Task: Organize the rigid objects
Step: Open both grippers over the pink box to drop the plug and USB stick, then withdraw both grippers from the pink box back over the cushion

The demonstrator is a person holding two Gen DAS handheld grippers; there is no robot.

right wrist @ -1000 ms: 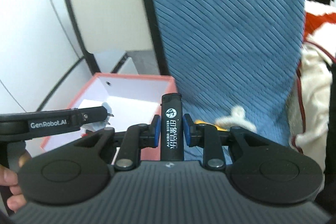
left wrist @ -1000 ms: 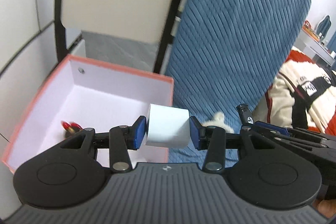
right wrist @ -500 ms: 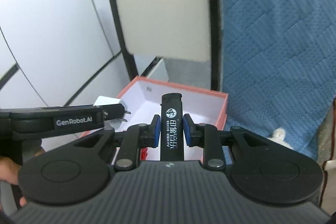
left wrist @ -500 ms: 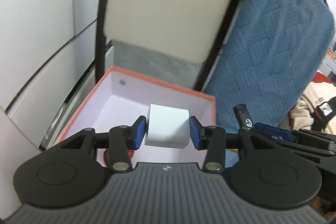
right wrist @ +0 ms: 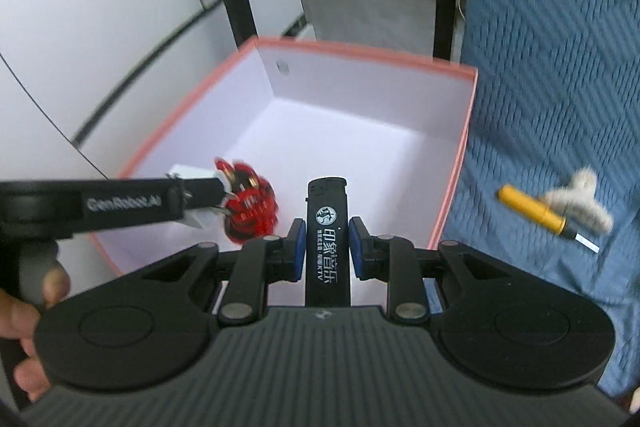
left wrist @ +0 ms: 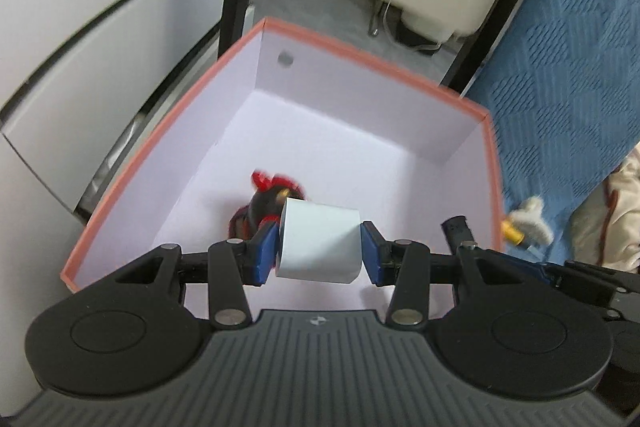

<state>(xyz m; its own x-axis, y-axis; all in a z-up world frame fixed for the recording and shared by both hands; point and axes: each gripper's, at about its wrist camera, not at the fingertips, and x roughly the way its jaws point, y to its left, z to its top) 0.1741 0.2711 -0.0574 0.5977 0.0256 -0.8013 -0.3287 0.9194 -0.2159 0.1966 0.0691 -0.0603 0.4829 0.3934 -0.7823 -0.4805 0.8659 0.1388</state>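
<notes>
Clamped between the blue pads of the left gripper [left wrist: 319, 251], a white block [left wrist: 318, 242] is held above the open pink-rimmed box [left wrist: 372, 65]. Half a second ago the box was seen from lower and further back; now its white floor is looked down on, so release is judged to be near. A red and black trinket [left wrist: 269, 201] lies on the floor just beyond the block, while open floor is left towards the far wall.

From the right wrist, the right gripper [right wrist: 327, 251] is seen closed on a black lighter [right wrist: 327, 245] held upright over the box's near edge. Room is limited by the left gripper on the trinket's side. A yellow tool [right wrist: 534, 213] and a woolly item [right wrist: 580, 201] lie outside the box on the blue quilt [right wrist: 560, 67].
</notes>
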